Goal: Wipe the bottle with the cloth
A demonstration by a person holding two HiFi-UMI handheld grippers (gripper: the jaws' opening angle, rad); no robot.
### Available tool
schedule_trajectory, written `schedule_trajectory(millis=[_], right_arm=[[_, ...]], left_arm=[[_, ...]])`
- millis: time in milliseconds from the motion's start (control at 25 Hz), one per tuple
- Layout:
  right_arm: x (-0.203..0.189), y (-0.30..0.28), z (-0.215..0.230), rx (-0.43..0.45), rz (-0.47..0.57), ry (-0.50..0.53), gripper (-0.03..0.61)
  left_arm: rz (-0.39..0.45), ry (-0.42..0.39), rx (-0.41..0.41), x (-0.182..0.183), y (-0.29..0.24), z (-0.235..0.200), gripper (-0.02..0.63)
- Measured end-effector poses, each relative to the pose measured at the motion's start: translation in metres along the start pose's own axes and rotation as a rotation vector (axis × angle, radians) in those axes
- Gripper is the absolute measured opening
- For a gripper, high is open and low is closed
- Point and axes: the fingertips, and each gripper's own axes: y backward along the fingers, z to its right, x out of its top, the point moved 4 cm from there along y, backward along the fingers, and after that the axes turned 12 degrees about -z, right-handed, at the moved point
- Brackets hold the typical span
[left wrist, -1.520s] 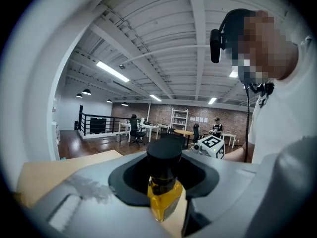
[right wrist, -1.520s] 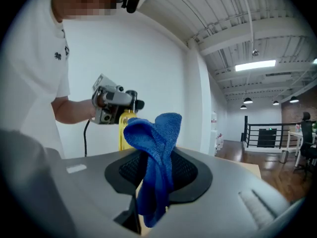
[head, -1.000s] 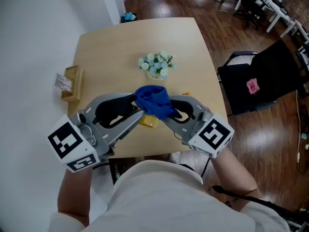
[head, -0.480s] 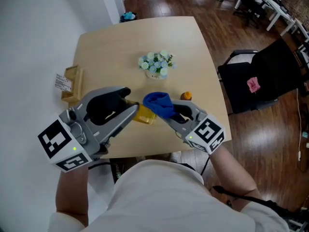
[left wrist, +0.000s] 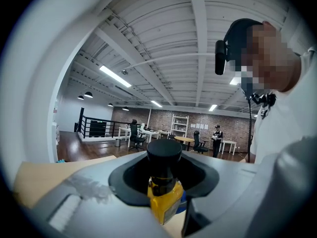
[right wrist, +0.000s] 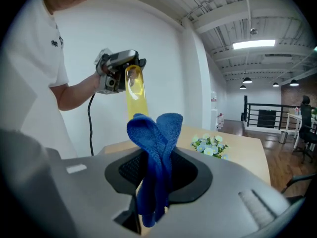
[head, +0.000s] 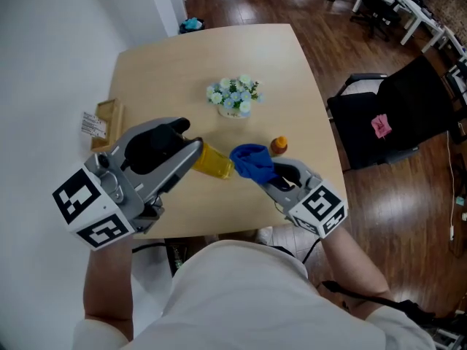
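Found the yellow bottle (head: 212, 162) with black cap clamped at its neck in the left tongs (head: 195, 150), pads pressed shut on it. Saw the cap sitting back in the hollow between the two arms in the left gripper view, yellow body sticking out past the tips. Held off the surface (head: 292, 71), over its near half, base pointing toward 4 o'clock in the head view.

Noted the blue cloth (head: 253, 162) just beside the bottle's base, at its 3 o'clock. Could not tell whether the two touched. Pinched in the right tongs (head: 267, 176), closed tight on the fabric. Saw a doubled fold standing up above the pads and a tail hanging below them in the right gripper view. Saw the bottle there too, past the cloth, with the left tongs and the hand gripping them.

Recorded the rest on the surface:
- small pot of pale flowers (head: 234, 98) at 12 o'clock from the bottle, well apart from it
- small orange thing (head: 279, 145) at 1 o'clock from the cloth, close by; too small to name
- wooden holder (head: 110, 125) with a printed card at the 9 o'clock edge

Marked a black chair (head: 398, 119) with something pink on it off the surface at 3 o'clock, on dark wood floor (head: 343, 195).
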Motion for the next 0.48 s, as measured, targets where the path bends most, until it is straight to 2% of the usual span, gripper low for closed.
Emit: schedule_trajectory(millis=[120, 280, 480], right_arm=[[-0.004, 0.003, -0.006, 0.009, -0.006, -0.002, 0.120], [-0.031, -0.017, -0.005, 0.026, -0.040, -0.044, 0.120], [-0.002, -0.039, -0.036, 0.084, -0.010, 0.007, 0.120]], left_arm=[[0.016, -0.006, -0.001, 0.007, 0.000, 0.001, 0.143], [0.039, -0.032, -0.014, 0.022, -0.002, 0.010, 0.143], [0.058, -0.036, -0.043, 0.039, 0.005, 0.018, 0.143]])
